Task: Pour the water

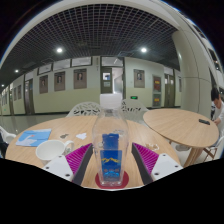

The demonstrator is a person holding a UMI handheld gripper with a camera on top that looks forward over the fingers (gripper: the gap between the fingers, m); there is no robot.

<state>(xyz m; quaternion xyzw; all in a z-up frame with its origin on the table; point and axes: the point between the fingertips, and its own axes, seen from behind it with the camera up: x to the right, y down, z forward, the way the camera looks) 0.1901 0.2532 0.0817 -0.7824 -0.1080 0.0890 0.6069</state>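
A clear plastic bottle point(111, 150) with a blue label stands upright on a round red coaster point(96, 181) on a wooden table point(60, 130). My gripper point(112, 150) is down at table height with a finger on each side of the bottle. The magenta pads point(79, 157) flank the bottle closely. The bottle rests on the coaster between the fingers, and I see no firm squeeze on it. A white cup point(49, 150) sits on the table to the left, just outside the left finger.
A blue book point(34, 137) lies beyond the cup at the left. White chairs point(88, 108) stand at the table's far side. A second round wooden table point(182, 123) is at the right, with a person point(218, 104) beside it.
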